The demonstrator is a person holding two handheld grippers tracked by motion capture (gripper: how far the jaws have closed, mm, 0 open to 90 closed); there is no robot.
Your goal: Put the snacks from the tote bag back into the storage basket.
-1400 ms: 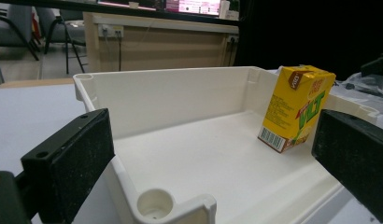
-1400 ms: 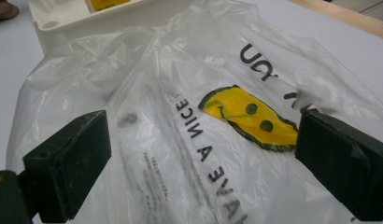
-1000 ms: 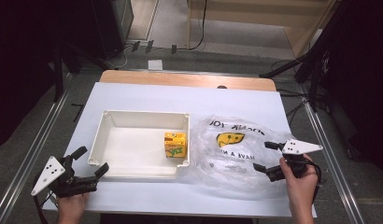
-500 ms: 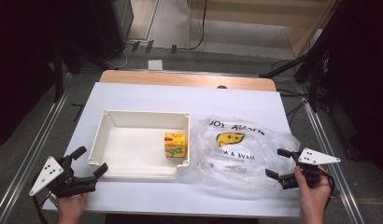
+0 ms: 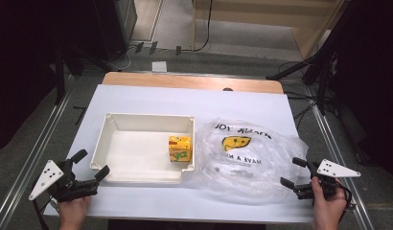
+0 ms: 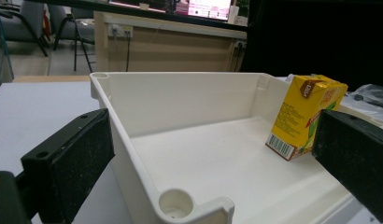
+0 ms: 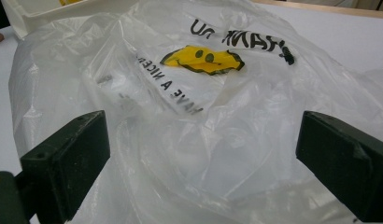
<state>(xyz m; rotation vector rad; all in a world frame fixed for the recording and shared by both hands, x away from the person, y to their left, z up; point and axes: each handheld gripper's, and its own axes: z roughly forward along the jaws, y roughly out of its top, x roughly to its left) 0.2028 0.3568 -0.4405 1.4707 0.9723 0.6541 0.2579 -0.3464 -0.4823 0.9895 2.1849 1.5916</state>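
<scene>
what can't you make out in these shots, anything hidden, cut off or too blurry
- Plastic bag: whether anything lies inside; crumpled, glare-streaked film hides it in the right gripper view and the high view.
- Juice carton: its right side, behind the left gripper's jaw in the left gripper view; its small print is too small in the high view.
- White tray: near corner cut off by the bottom edge of the left gripper view.

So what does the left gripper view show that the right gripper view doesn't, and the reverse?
Left gripper view alone: the tray's inside, the yellow carton standing in its far corner, and a wooden counter behind, seen between the left gripper's open jaws.
Right gripper view alone: the bag's smiley print, seen between the right gripper's open jaws.
Both: the white tabletop, the tray and the clear bag.
</scene>
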